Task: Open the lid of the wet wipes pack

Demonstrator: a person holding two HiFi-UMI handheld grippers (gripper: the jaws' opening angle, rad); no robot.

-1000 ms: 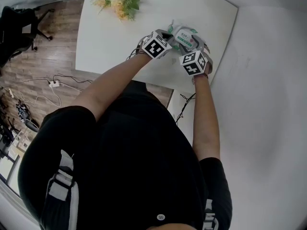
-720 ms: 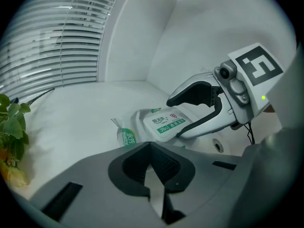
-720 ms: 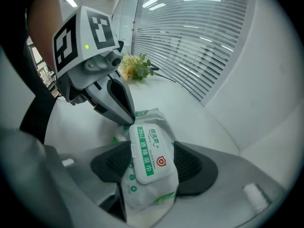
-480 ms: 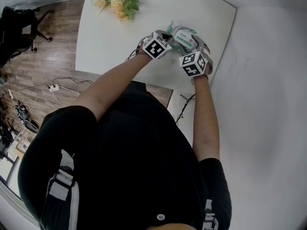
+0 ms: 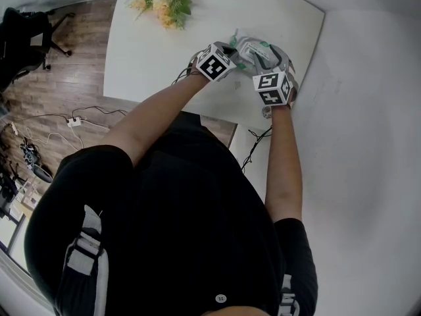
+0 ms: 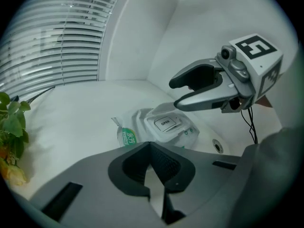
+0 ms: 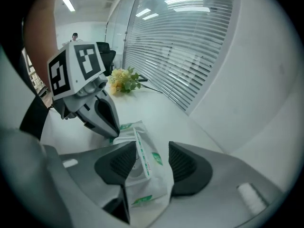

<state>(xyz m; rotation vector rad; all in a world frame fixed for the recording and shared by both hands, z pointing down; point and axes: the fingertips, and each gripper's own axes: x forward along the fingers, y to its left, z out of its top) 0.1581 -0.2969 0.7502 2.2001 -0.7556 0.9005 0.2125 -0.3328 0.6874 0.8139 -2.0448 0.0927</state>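
The wet wipes pack (image 5: 250, 47) lies near the right end of the white table (image 5: 151, 51). It is a white pouch with green print and a white lid (image 6: 165, 123) marked OPEN, which lies flat. My left gripper (image 6: 153, 167) is shut on the pack's near end, and its fingertips (image 7: 113, 130) pinch a green-printed corner. My right gripper (image 6: 174, 95) hangs open just above the pack. Its jaws have just been closing, and nothing is pressed between them. In the right gripper view the pack (image 7: 152, 167) shows below the gap between the pads.
A bunch of artificial flowers (image 5: 164, 2) lies at the table's far left. A round cable hole (image 6: 217, 146) sits near the right edge by the wall. Window blinds (image 6: 52, 46) run behind. An office chair (image 5: 26, 28) and cables are on the wooden floor.
My right gripper has lifted off the pack and drawn slightly back to the right, leaving more of the pack showing. The left gripper and the pack have stayed put.
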